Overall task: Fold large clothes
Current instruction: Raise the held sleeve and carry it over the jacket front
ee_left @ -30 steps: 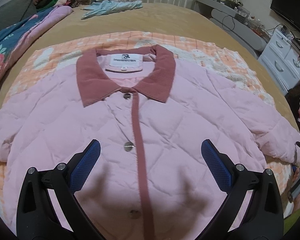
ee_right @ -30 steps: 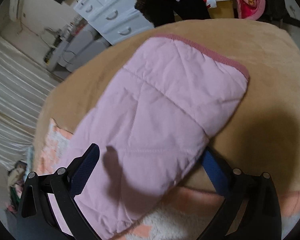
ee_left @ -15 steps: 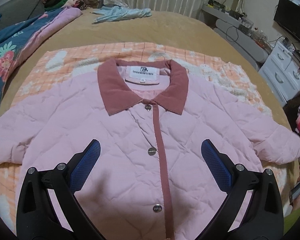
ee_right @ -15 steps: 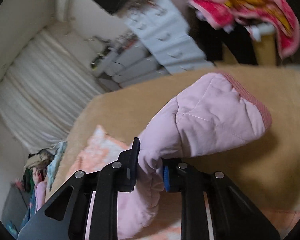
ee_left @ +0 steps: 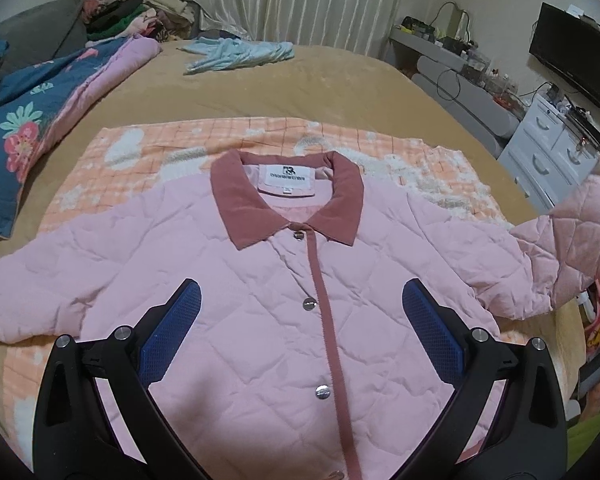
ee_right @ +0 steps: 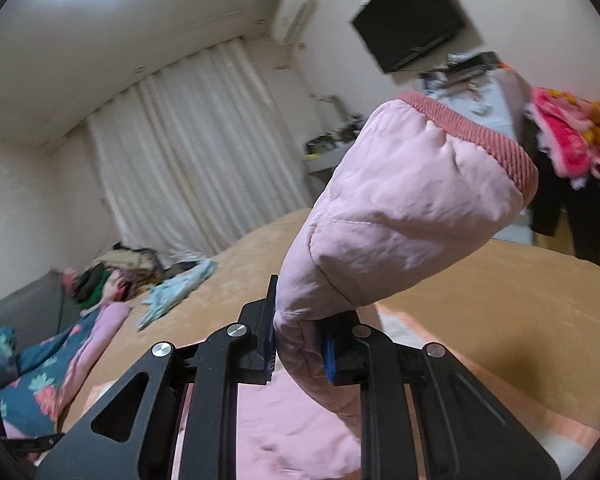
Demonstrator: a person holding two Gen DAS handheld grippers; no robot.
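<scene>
A pink quilted jacket (ee_left: 260, 300) with a dusty-red collar (ee_left: 236, 204) lies face up, buttoned, on an orange checked blanket (ee_left: 148, 148) on the bed. My left gripper (ee_left: 300, 332) is open and empty, hovering over the jacket's chest. My right gripper (ee_right: 300, 344) is shut on the jacket's right sleeve (ee_right: 400, 208) and holds it lifted, the ribbed cuff (ee_right: 480, 136) pointing up. In the left wrist view that raised sleeve (ee_left: 572, 240) shows at the far right. The other sleeve (ee_left: 28, 288) lies flat at the left.
A tan bedspread (ee_left: 300, 80) covers the bed. A floral quilt (ee_left: 40, 120) lies at the left, a light blue garment (ee_left: 236, 54) at the far end. White drawers (ee_left: 552, 156) and a wall TV (ee_left: 572, 68) stand at the right. Clothes pile (ee_right: 116, 272) by the curtain.
My right gripper closed on the sleeve and lifted it off the bed, tilting upward. The left gripper drew back and rose, showing more of the jacket.
</scene>
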